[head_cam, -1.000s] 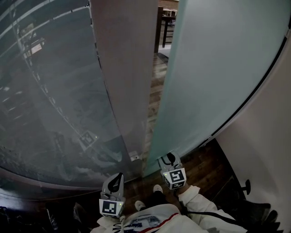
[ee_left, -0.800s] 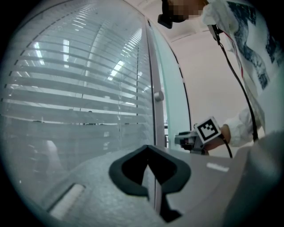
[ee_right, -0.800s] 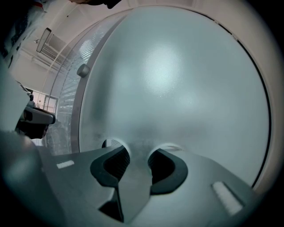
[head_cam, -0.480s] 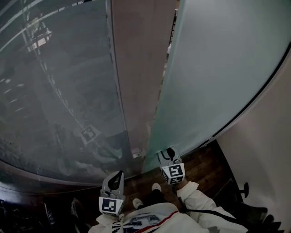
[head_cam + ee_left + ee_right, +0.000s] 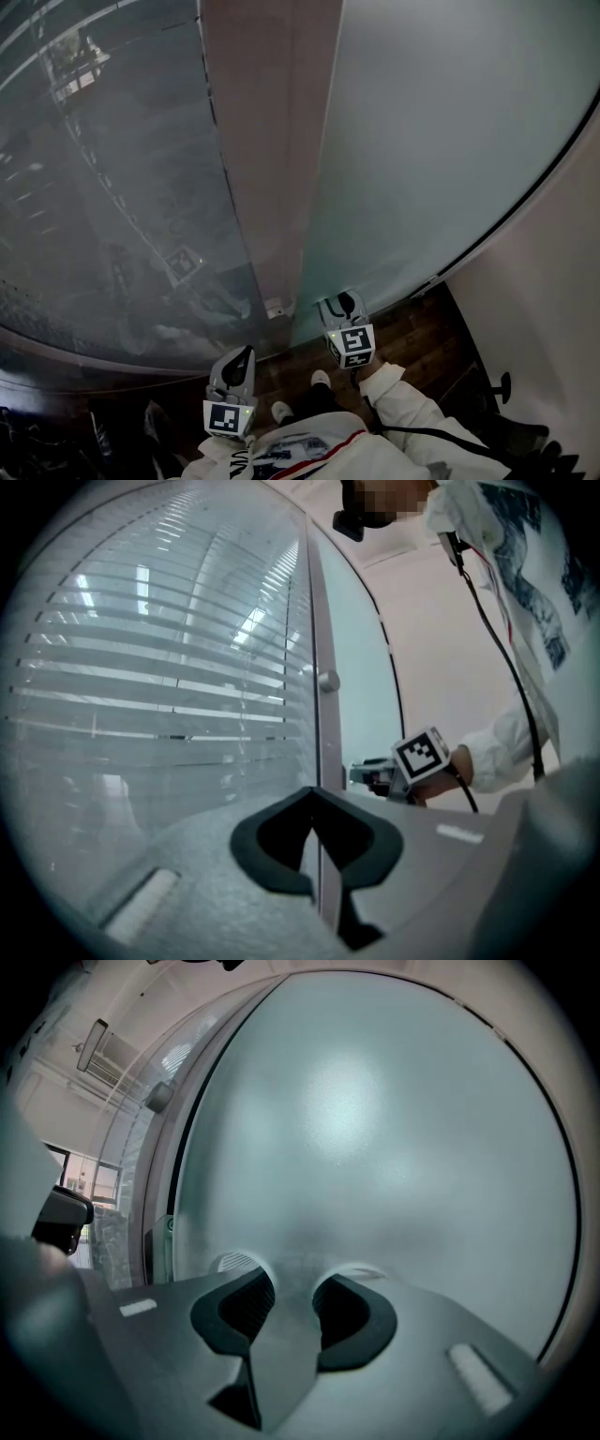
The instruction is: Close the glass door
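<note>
desk: what changed over the last second?

me: the slot between the frosted pale-green glass door [image 5: 441,141] and the grey upright door post [image 5: 267,141] has gone. a second ago i could see wood floor and dark furniture through it at the far end. half a second ago it was a sliver. now, in the head view, the door's left edge lies along the post all the way up.

desk: so it's closed?

me: i'd judge it closed, or a hair short. i can't tell from here whether it has latched.

desk: where is the door for you?

me: it's right of the post and fills the right half of the head view, from the floor near me to the far top.

desk: and the grippers?

me: the right gripper [image 5: 339,305] is low on the door, near its left edge, with its tips against the glass. its jaws are moderately apart with nothing between them, so it is pushing rather than gripping. the left gripper [image 5: 241,361] hangs nearer me and further left. its jaw tips are together on nothing, and it points toward the post.

desk: any writing?

me: no words i can read. a square black-and-white marker sticker [image 5: 185,262] sits on the clear glass panel with blinds [image 5: 94,187], left of the post. each gripper's cube carries a similar pattern. a small green round mark [image 5: 169,1225] by the door edge is too small to read.
</note>
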`<control>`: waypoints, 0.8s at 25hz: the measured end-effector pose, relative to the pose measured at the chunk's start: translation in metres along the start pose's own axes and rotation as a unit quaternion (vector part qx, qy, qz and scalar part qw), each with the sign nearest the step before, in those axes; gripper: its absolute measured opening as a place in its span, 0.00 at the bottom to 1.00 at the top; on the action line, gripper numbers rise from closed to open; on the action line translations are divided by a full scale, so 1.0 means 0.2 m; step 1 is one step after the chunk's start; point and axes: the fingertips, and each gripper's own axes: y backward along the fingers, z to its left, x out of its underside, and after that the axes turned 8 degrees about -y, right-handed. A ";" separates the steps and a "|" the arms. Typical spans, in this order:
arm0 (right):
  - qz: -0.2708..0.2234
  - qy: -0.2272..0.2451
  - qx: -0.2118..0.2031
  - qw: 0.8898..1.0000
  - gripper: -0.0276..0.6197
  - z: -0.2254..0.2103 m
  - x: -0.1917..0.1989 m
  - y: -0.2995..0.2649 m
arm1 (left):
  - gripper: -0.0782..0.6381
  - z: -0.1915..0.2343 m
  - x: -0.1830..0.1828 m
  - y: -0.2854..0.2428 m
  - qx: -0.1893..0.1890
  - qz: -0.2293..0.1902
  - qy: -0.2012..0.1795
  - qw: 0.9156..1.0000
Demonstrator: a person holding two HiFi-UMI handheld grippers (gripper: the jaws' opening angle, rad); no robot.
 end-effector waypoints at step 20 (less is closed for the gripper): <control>-0.007 0.003 -0.004 1.000 0.24 0.04 -0.03 -0.07 | 0.11 0.03 0.03 0.01 -0.017 0.011 0.007 1.000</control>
